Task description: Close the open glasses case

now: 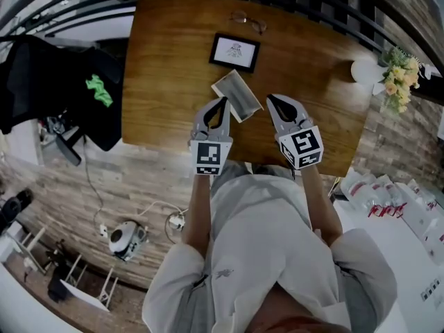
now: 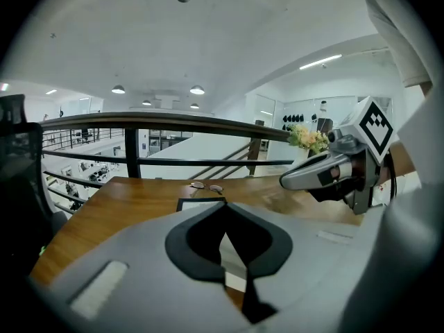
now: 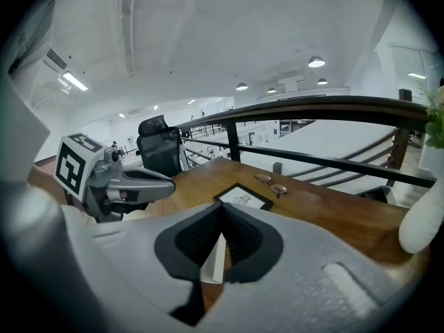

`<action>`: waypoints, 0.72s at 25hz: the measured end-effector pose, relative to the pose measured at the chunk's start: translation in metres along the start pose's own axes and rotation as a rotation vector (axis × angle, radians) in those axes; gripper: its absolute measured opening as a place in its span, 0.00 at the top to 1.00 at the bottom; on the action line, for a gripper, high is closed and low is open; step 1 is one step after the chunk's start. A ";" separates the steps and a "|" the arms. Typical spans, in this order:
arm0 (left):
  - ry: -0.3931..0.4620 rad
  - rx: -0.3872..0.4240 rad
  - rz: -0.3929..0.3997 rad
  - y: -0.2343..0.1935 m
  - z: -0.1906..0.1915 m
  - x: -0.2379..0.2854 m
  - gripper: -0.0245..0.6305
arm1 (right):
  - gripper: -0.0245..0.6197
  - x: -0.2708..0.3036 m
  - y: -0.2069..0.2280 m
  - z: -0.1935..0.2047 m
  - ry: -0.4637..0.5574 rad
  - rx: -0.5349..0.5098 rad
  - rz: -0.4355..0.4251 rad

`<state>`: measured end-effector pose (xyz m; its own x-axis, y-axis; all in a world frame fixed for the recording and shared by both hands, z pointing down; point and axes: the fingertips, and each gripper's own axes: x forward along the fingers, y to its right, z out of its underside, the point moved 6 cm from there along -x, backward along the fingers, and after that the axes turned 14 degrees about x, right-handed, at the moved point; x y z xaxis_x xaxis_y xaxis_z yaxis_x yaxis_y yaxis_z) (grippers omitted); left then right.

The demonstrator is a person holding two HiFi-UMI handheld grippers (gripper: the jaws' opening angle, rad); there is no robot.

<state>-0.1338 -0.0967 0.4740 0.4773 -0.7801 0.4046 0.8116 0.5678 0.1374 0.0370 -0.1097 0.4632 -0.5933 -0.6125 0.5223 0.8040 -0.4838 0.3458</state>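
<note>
The open glasses case [image 1: 236,95] lies pale and flat on the wooden table [image 1: 166,82], just in front of a framed picture. My left gripper [image 1: 225,100] is shut, its tips at the case's near left edge. My right gripper [image 1: 270,98] is also shut, a short way right of the case. In the left gripper view a strip of the case [image 2: 232,259] shows through the gap below the closed tips [image 2: 224,203]. The right gripper view shows the case [image 3: 215,259] the same way, below its tips [image 3: 222,203]. Neither gripper holds anything.
A black-framed picture [image 1: 234,52] lies behind the case, and a pair of glasses [image 1: 248,21] near the far edge. A white vase [image 1: 366,70] with flowers [image 1: 399,78] stands at the table's right end. A railing [image 2: 173,122] runs behind the table; a black chair [image 3: 158,155] stands left.
</note>
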 end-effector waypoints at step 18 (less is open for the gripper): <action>-0.100 -0.011 0.092 0.034 0.042 0.037 0.93 | 0.96 0.025 0.025 0.045 -0.101 0.031 0.000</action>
<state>-0.1025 -0.0955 0.5312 0.5146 -0.6941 0.5033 0.7695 0.6328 0.0860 0.0441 -0.1090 0.5195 -0.5871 -0.5456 0.5980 0.8059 -0.4634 0.3685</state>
